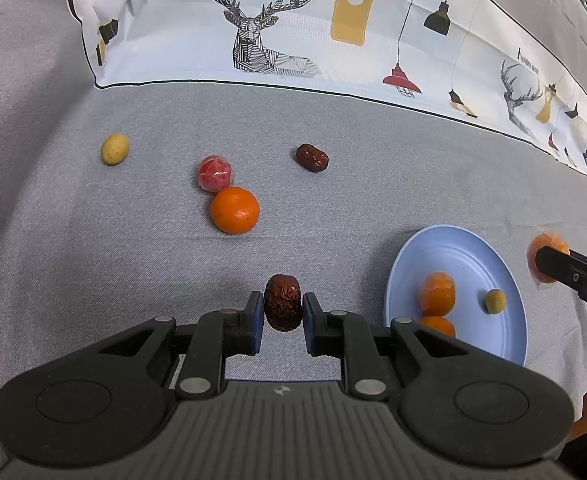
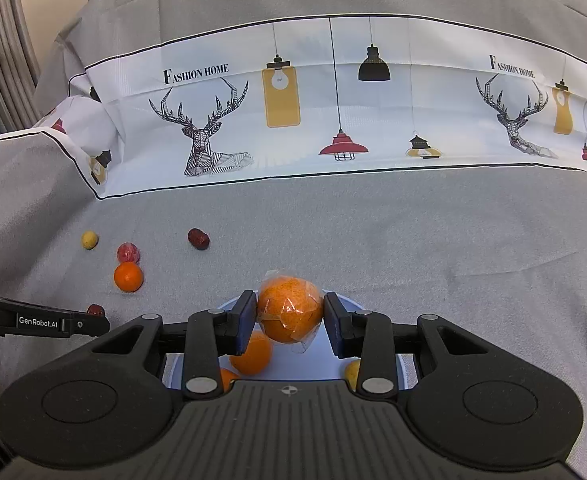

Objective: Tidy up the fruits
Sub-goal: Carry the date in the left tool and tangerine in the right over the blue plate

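Observation:
My left gripper (image 1: 282,309) is shut on a dark red date (image 1: 282,302), held over the grey cloth left of the light blue plate (image 1: 473,256). My right gripper (image 2: 289,316) is shut on a plastic-wrapped orange (image 2: 289,309) above the plate (image 2: 343,298). The plate holds two oranges (image 1: 437,294) and a small yellow fruit (image 1: 494,301). On the cloth lie an orange (image 1: 235,210), a wrapped red fruit (image 1: 214,173), another date (image 1: 312,157) and a yellow fruit (image 1: 114,149). The right gripper with its orange shows at the right edge of the left wrist view (image 1: 549,258).
A white cloth printed with deer and lamps (image 1: 293,32) rises behind the grey surface. A folded cloth corner (image 1: 25,20) stands at the far left. The left gripper's arm (image 2: 41,322) crosses the left edge of the right wrist view.

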A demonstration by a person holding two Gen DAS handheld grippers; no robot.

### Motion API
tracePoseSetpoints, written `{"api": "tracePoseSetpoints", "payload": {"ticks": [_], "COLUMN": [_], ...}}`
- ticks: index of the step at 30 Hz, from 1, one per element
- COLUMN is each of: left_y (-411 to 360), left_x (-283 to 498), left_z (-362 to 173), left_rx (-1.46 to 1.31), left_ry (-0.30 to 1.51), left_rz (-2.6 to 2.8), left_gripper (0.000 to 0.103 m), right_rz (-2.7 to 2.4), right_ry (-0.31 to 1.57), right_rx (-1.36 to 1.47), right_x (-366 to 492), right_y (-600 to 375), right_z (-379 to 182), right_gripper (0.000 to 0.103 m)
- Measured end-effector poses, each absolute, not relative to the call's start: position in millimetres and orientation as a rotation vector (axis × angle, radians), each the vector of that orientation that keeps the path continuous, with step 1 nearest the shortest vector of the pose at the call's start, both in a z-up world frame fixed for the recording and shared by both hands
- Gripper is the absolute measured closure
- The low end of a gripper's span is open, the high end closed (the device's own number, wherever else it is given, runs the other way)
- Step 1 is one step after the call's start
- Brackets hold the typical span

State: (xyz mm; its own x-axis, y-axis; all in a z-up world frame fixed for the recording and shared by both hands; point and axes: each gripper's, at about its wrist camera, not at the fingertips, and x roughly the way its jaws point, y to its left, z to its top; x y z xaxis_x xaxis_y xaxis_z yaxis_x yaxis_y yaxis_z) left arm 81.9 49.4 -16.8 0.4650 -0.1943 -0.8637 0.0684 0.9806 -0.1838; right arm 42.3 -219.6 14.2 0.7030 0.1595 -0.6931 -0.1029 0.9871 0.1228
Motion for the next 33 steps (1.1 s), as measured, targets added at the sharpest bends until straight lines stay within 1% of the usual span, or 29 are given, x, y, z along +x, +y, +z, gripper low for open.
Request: {"api": "tracePoseSetpoints", "payload": {"ticks": [11,19,26,33], "left_y": [42.2,3.8,-41.3,-51.8], "left_x": [80.3,67.4,45.7,40.7], "left_z": [-17.0,-11.4,-13.6,-21.4], "left_rx": [-0.121,-0.097,0.051,0.097], "left_ry": [1.072,1.024,1.007,1.019], "left_rz": [-0.193,-0.41,-0.626,-0.655], "left_gripper": [0.081,0.081,0.081,0.081], "right_rz": [0.125,0.085,0.074,0.083], "right_ry": [0.786,0.815,0.832,0.848], "right_rx": [0.074,0.062,0.053,0.045], "right_x": [43.6,45.0,44.2,45.0], "right_y": [-222.6,-226.8,-228.9,-225.5], "right_z": [11.9,7.1,5.0,2.6], "right_gripper": [0.065,0.065,0.065,0.065]}}
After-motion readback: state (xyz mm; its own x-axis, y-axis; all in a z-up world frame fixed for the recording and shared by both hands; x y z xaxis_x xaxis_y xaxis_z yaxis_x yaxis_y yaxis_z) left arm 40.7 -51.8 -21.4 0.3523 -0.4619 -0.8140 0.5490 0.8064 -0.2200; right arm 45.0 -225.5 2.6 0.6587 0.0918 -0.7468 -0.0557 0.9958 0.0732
